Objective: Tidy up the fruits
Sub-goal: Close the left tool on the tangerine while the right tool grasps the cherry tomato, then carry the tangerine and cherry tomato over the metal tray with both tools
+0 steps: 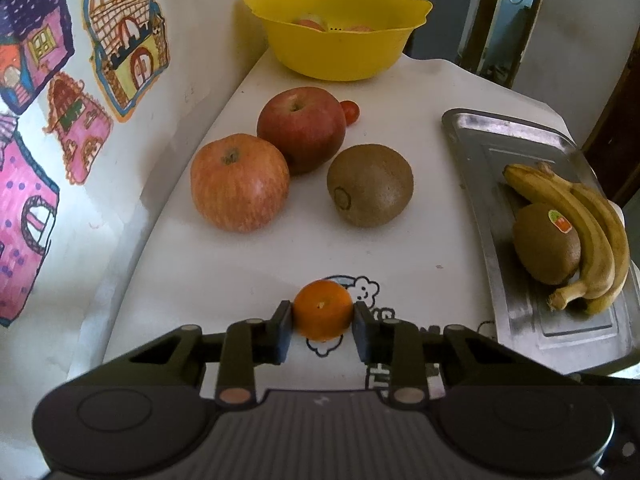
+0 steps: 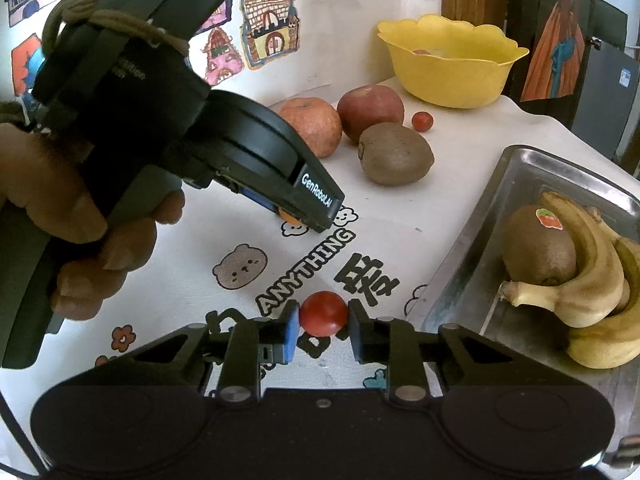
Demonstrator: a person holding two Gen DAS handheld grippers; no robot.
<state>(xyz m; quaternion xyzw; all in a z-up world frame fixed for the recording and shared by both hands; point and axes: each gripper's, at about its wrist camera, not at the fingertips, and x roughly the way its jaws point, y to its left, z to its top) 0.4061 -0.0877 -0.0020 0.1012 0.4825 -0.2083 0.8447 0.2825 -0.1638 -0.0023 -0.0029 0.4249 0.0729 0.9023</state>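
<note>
Left wrist view has your left hand-held gripper (image 1: pixel 323 318) clenched on a small orange (image 1: pixel 323 309), one pad against each side, low over the bench (image 1: pixel 248 256), so a straight lift should carry it cleanly. Your right hand-held gripper (image 2: pixel 323 322) is likewise closed on a cherry tomato (image 2: pixel 323 313), squeezed at its widest part, which should keep so round a fruit from popping out.

Beyond the orange, two apples (image 1: pixel 239 182) sit touching each other, with a loose kiwi (image 1: pixel 370 185) just beside them and a second cherry tomato (image 1: pixel 351 111) tucked behind the darker apple. At the far edge stands a yellow bowl (image 1: pixel 338 52), with fruit inside it too hidden to name. To your right, a metal tray (image 1: pixel 480 136) holds bananas (image 1: pixel 576 216) curled round a stickered kiwi (image 1: pixel 546 242). Sorting looks under way: small fruit probably belongs in the bowl, though you can't confirm that from here.
</note>
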